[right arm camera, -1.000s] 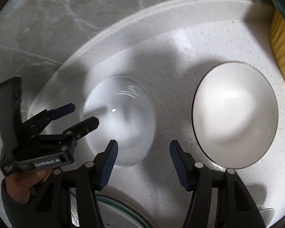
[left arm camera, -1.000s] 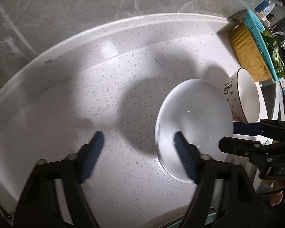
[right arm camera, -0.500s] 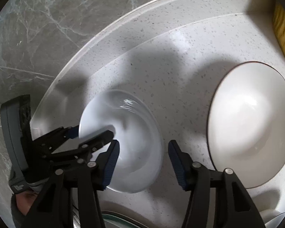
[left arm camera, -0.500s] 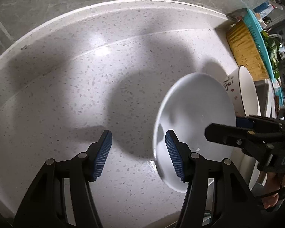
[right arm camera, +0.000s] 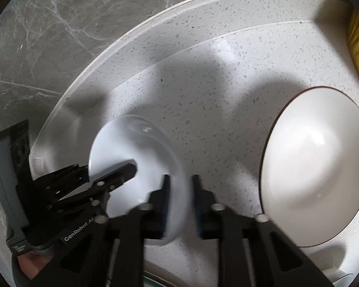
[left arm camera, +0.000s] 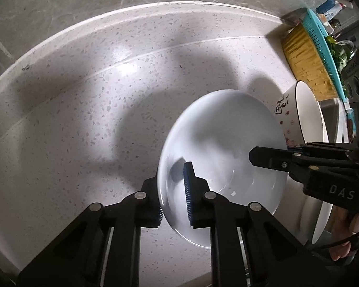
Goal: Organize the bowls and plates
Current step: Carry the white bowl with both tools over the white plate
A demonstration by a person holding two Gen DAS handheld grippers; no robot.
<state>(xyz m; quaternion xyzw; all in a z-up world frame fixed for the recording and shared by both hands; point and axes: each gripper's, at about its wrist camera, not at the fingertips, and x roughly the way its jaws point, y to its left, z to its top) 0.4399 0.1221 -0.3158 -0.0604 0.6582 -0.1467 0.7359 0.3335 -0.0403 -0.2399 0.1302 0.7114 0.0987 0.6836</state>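
Left wrist view is showing the left gripper (left arm camera: 173,191) clamping the near-left rim of the plate (left arm camera: 227,143), one blue pad inside the dish and the other finger outside it; its jaws have just been closing onto that rim. Right gripper (right arm camera: 180,205) is pinching the plate's opposite rim, its jaws also having just been closing, with the rim between them. Both are gripping the same white plate, which is sitting over the speckled counter (left arm camera: 83,119), just left of the bowl (right arm camera: 316,179). A yellow basket (left arm camera: 304,59) is standing farther right.
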